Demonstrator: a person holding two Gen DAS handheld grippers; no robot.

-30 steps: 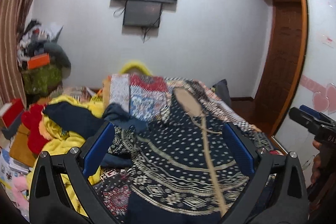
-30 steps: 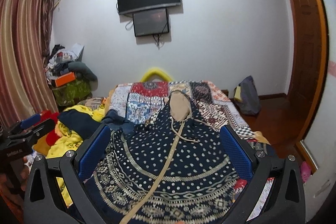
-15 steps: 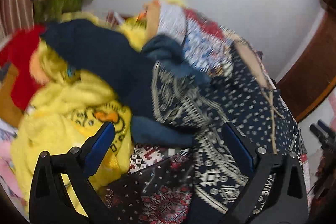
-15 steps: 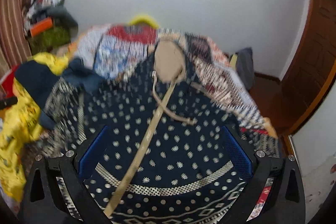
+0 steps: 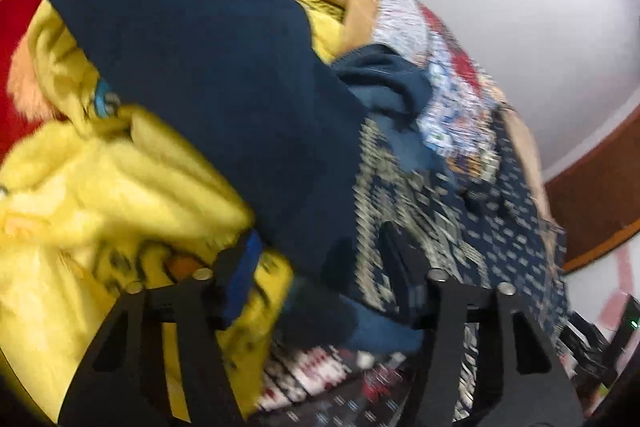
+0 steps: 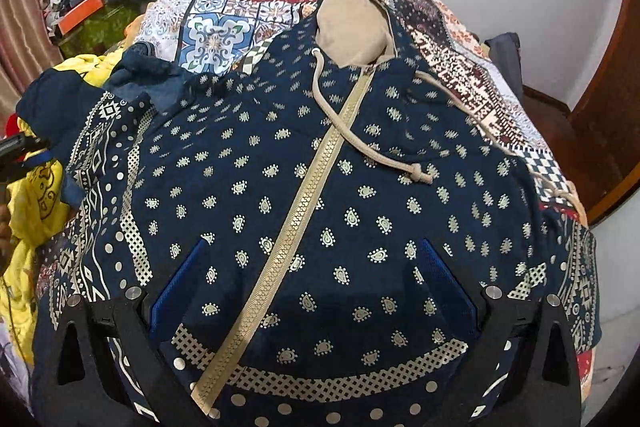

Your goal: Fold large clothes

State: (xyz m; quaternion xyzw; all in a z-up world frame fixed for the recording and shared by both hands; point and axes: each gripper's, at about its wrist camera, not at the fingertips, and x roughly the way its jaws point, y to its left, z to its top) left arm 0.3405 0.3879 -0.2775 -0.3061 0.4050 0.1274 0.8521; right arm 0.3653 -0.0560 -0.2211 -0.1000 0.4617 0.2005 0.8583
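A navy patterned hoodie (image 6: 320, 187) with a beige zip and beige hood (image 6: 352, 27) lies spread face up on the bed. My right gripper (image 6: 316, 259) is open, low over its lower front, fingers either side of the zip. In the left wrist view my left gripper (image 5: 320, 247) is open and close over the hoodie's left sleeve (image 5: 384, 219), where it meets a plain navy garment (image 5: 208, 67). The view is blurred. The left gripper also shows at the left edge of the right wrist view (image 6: 20, 151).
A pile of yellow (image 5: 100, 187), navy and red clothes (image 5: 16, 47) lies left of the hoodie. A patchwork bedcover (image 6: 256, 11) lies under it. A cluttered green box (image 6: 100, 23) stands at the back left. A wooden door (image 6: 600, 127) is at the right.
Both grippers have dropped closer to the bed. The left one swung left and down to the sleeve beside the clothes pile. The right one came down over the hoodie's front.
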